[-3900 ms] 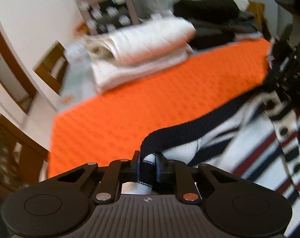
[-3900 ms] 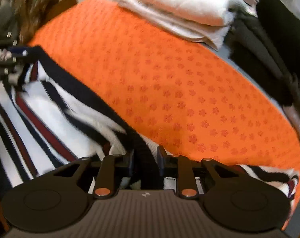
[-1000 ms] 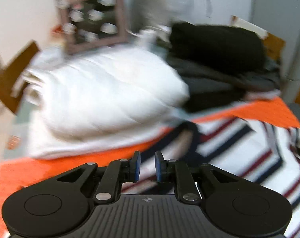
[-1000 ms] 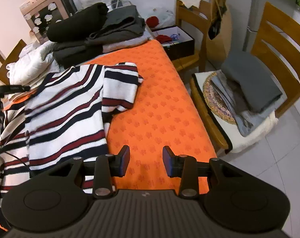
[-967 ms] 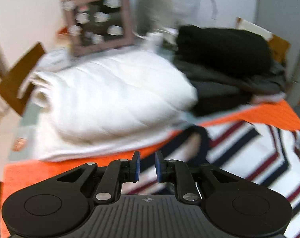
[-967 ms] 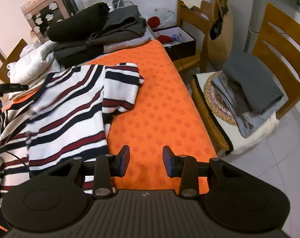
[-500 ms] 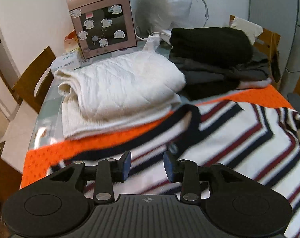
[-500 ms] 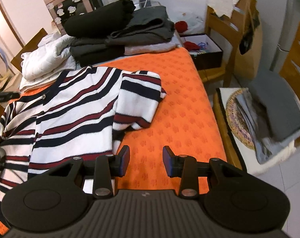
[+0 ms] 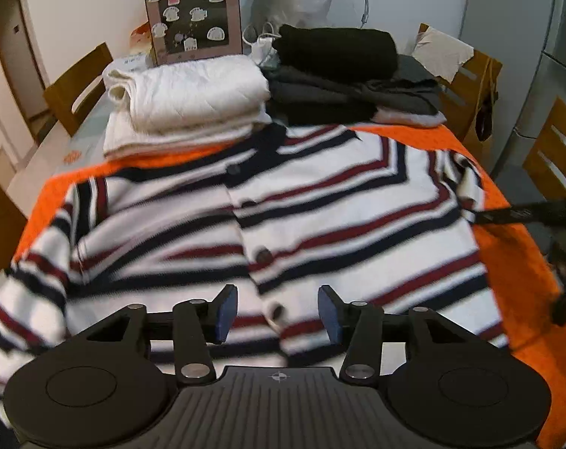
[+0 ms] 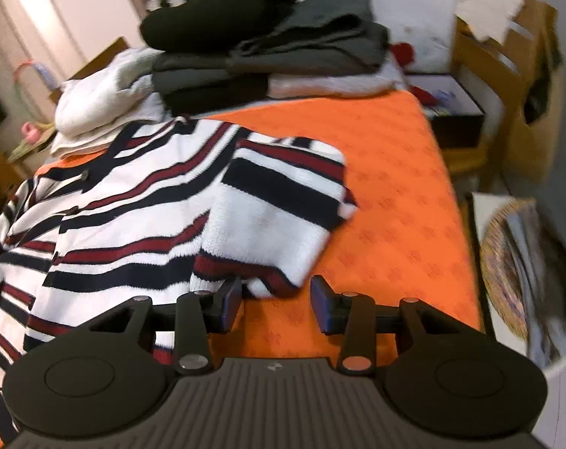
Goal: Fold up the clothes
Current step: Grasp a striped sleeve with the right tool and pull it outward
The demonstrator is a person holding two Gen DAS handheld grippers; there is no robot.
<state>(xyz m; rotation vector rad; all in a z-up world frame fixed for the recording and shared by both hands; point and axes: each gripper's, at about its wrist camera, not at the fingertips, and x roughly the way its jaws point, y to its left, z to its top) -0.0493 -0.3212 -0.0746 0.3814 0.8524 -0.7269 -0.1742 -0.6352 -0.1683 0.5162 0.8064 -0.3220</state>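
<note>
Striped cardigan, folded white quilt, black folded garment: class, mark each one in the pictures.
striped cardigan (image 9: 320, 202): left wrist view, on its front panel right of the buttons.
folded white quilt (image 9: 193, 89): left wrist view, on its top surface.
black folded garment (image 9: 335, 50): left wrist view, on its front face.

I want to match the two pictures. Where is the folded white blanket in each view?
Left wrist: white blanket at upper left, behind the striped cardigan.
Right wrist: it is at the left edge, partly hidden.
Shared landmark: the dark clothes pile lies directly right of it.
</note>
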